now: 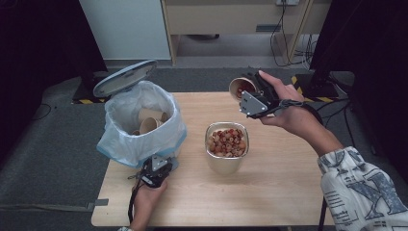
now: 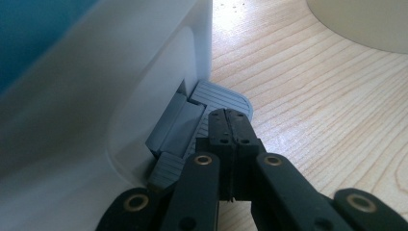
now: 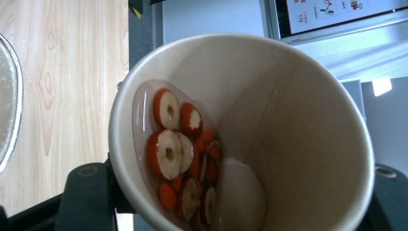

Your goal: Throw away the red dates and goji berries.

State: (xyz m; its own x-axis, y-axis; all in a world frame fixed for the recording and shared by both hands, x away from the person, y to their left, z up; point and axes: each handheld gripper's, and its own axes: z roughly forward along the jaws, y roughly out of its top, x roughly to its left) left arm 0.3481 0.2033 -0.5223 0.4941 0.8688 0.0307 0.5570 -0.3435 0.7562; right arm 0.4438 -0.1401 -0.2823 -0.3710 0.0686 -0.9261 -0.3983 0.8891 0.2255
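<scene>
Paper cup: (image 1: pixel 240 87) held tipped on its side above the table's far edge, upper centre of the high view; red-and-white fruit slices (image 3: pixel 178 159) and clear liquid lie against its lower wall in the right gripper view.
Right gripper: (image 1: pixel 250 94) jaws pinched onto the paper cup's wall, hand raised off the table.
Left gripper: (image 2: pixel 230 126) jaws pressed together, nothing between them, tips down on the grey pedal (image 2: pixel 219 98) at the foot of the bin.
Bin: (image 1: pixel 139 122) left of centre, lid (image 1: pixel 125 77) standing up, lined with a pale bag, used cups (image 1: pixel 151 120) inside.
Metal bowl: (image 1: pixel 226 161) centre of the table (image 1: pixel 284 187), full of the same slices, between bin and cup.
Open room: bare wood right of and in front of the bowl.
</scene>
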